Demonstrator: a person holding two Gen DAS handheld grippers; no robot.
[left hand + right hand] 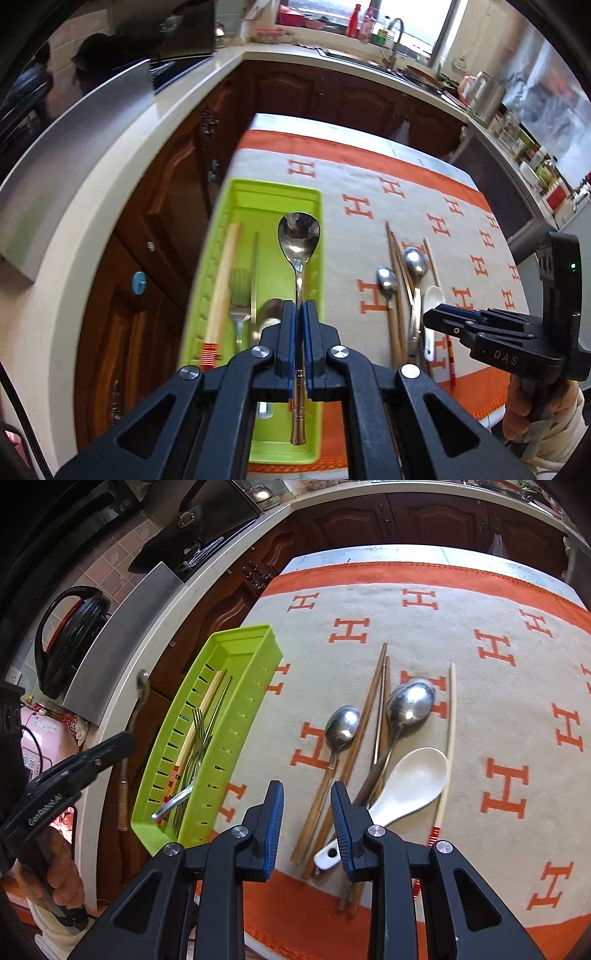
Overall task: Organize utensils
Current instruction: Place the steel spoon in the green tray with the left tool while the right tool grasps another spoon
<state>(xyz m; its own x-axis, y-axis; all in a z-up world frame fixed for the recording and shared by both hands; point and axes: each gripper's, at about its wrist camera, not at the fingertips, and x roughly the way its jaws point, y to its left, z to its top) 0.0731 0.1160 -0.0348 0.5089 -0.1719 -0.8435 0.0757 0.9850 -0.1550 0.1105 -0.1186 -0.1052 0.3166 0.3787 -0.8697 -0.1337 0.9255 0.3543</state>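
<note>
My left gripper (299, 332) had its blue-padded fingers (294, 332) clamped tight on the handle of a long steel spoon with a bamboo-style handle (298, 258), which hung lengthwise above the lime-green slotted plastic utensil tray (273, 195). Inside that tray I saw a pale wooden chopstick with a red-banded end (221, 280), a steel fork (240, 295) and the bowl of another metal spoon (267, 314).

My right gripper (306, 823) held nothing; its fingers (275, 827) stood moderately apart, low over the loose pile to the right of the tray. There lay two steel spoons (343, 723), dark brown wooden chopsticks (354, 746), a white ceramic soup spoon (406, 786) and one pale chopstick (448, 738), all overlapping on the cloth.

The tabletop carried a beige towel with an orange border and orange H letters (498, 686); the tray sat on its left edge. Beyond the tray ran dark brown wooden cabinets (295, 92) under a white L-shaped counter (129, 155), with a sink and faucet (393, 40) under a bright window at the far side.
</note>
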